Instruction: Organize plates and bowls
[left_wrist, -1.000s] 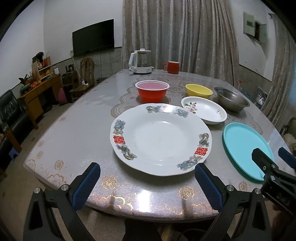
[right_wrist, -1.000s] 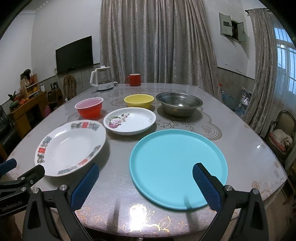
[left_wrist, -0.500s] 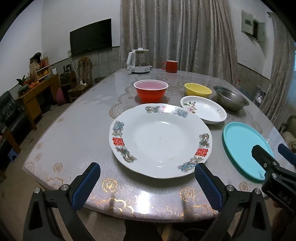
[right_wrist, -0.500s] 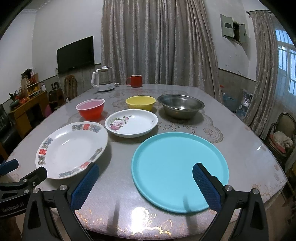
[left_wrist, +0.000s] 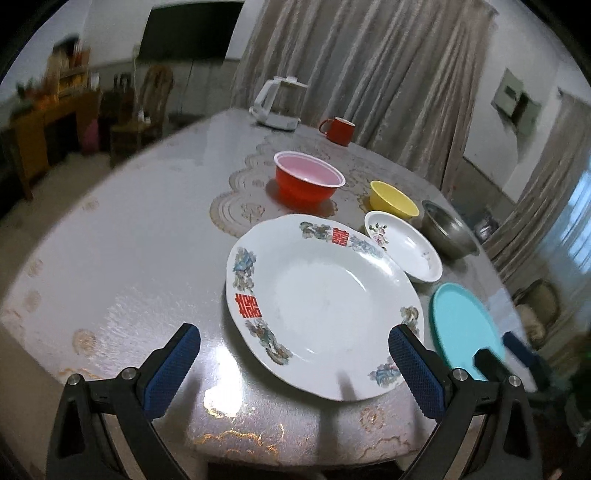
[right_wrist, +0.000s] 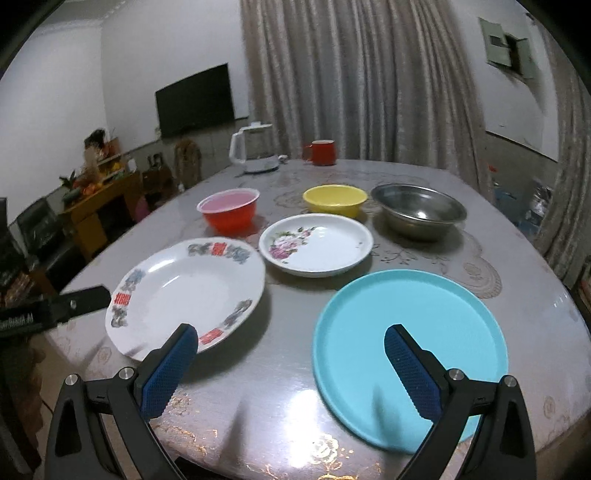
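Left wrist view: the left gripper hangs over the near edge of the desk, its blue-padded fingers spread wide and holding nothing. Between them lies the large white plate with red characters and floral rim. Beyond it stand the red bowl, the yellow bowl, the small flowered plate and the steel bowl. The teal plate lies to the right, with the right gripper blurred over its near edge. A white kettle and a red mug stand at the far side.

Right wrist view: the right gripper has its fingers wide apart and empty, above the near desk edge. The teal plate lies under the right finger, the large white plate beside the left one. The left gripper reaches the large plate's left rim. Behind lie the small flowered plate, red bowl, yellow bowl and steel bowl, all separate.
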